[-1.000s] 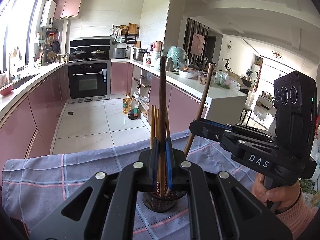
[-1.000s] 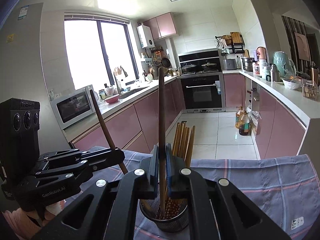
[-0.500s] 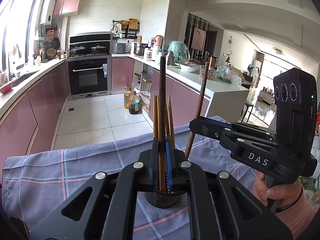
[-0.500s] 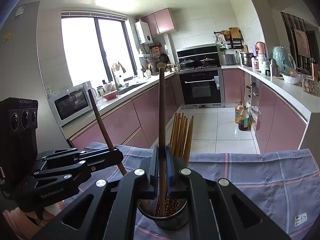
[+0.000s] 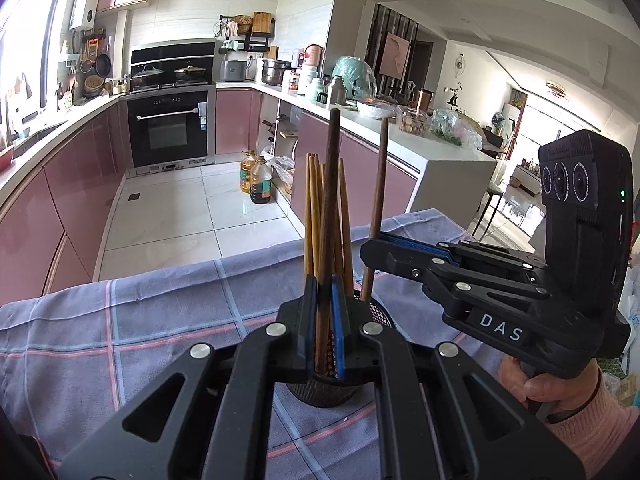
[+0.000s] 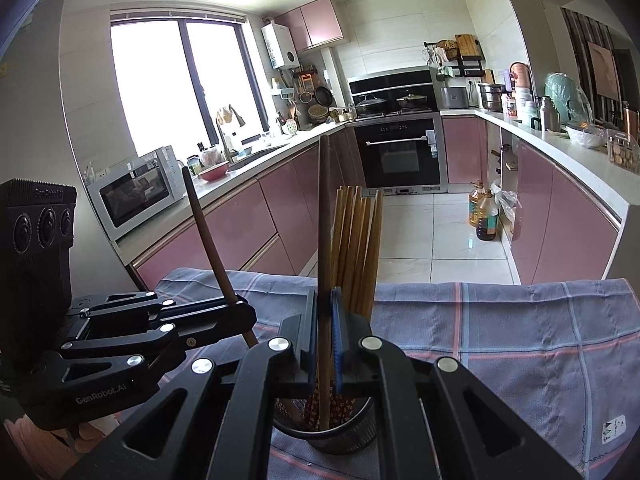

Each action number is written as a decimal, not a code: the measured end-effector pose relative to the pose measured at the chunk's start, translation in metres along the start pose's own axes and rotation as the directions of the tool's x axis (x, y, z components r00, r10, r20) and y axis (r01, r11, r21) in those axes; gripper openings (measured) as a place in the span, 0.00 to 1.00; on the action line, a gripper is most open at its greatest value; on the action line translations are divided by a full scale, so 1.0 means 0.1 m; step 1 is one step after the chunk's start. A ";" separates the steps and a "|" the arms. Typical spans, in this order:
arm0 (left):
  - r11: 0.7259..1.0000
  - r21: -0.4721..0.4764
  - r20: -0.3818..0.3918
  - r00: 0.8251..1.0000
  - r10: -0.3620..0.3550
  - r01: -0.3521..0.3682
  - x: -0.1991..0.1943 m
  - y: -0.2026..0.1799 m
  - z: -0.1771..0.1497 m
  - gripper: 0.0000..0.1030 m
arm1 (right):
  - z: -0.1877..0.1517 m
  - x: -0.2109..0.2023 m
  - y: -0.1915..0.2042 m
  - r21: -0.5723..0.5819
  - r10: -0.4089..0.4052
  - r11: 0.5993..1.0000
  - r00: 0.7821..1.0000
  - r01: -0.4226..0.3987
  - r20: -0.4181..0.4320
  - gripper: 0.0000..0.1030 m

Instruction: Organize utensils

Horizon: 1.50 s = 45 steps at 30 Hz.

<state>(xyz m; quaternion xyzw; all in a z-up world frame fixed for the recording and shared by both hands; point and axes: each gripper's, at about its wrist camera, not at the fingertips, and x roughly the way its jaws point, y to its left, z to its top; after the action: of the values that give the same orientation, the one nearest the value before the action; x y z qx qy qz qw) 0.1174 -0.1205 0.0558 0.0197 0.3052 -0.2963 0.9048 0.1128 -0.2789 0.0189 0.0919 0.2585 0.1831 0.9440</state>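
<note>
Two dark chopsticks stand nearly upright over the black mesh holder [image 5: 324,390] on the checked cloth [image 5: 120,320], their long axes running six to twelve o'clock. In your left wrist view the left-hand chopstick [image 5: 330,200] rises from the closed left gripper [image 5: 325,332], its lower end already inside the holder among the pale bamboo chopsticks [image 5: 310,216]. At two o'clock from it, just beside, the right gripper [image 5: 370,250] pinches the second chopstick [image 5: 378,200], tip at the holder's far rim. From the right wrist view [image 6: 325,332], that stick [image 6: 324,240] drops into the holder [image 6: 332,436]; your left gripper [image 6: 244,312] sits at nine o'clock. Both hands pitch downward, each clamped on its stick. Release probably comes next, straight down.
</note>
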 end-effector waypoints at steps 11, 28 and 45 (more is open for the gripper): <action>0.999 -0.043 -0.056 0.998 -0.006 0.003 0.30 0.18 -0.06 0.08 | -0.07 0.09 -0.11 0.050 -0.001 0.999 1.000 0.003 -0.025 0.09; 0.969 -0.117 0.133 0.964 0.231 -0.216 -0.38 0.44 -0.70 0.76 | -0.62 -0.33 0.23 -0.063 -0.063 0.996 0.996 0.067 0.062 0.78; 0.910 -0.149 0.337 0.846 0.414 -0.387 -1.11 0.26 -1.11 0.95 | -0.89 -0.67 0.59 -0.120 -0.117 0.982 0.969 0.146 0.217 0.94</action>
<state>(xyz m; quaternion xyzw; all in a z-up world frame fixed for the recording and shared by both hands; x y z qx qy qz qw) 0.0005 -0.0167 0.0246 -0.0058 0.1340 -0.0879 0.9871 -0.0046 -0.2436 -0.0105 0.0290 0.1502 0.1263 0.9801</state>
